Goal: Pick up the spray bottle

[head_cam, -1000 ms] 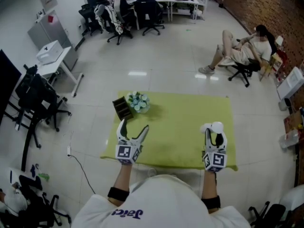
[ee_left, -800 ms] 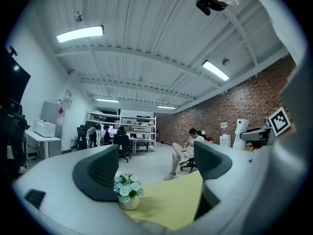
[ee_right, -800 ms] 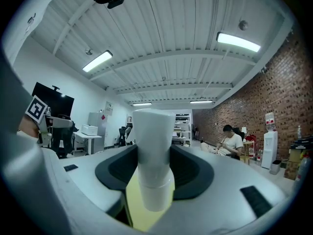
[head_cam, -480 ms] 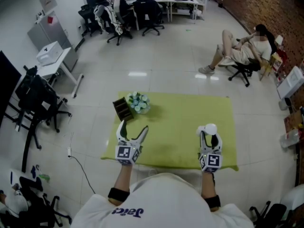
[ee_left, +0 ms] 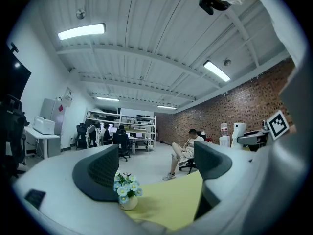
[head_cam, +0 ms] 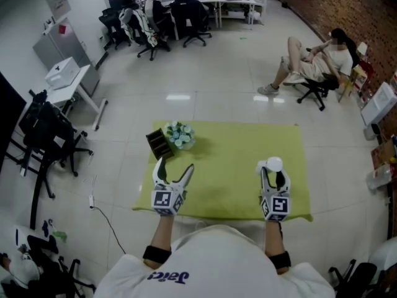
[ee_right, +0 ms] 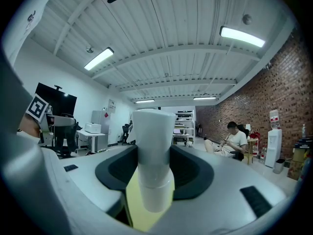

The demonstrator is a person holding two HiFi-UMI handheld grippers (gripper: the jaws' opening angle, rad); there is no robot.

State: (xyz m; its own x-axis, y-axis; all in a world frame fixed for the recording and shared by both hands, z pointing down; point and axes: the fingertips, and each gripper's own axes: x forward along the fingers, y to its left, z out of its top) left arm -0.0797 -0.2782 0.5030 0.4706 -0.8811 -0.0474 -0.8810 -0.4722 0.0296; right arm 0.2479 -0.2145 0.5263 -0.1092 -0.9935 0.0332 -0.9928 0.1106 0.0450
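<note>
From the head view, a table has a yellow cloth on it. The right gripper is near the front right edge of the cloth. The white spray bottle stands between its jaws. The left gripper is at the front left with its jaws wide apart and nothing in them. A little pot of flowers and a dark box sit far from the bottle.

In the left gripper view, the two dark pads are far apart. Only the flowers and the cloth show between them, farther off.

In the right gripper view, the dark pads squeeze the bottle from both sides, on its round body. It stands straight. I cannot tell if its bottom touches the cloth.

The bottle looks like smooth, hard plastic, so it is likely light but slippery. A firm, gentle hold on the middle seems best.
</note>
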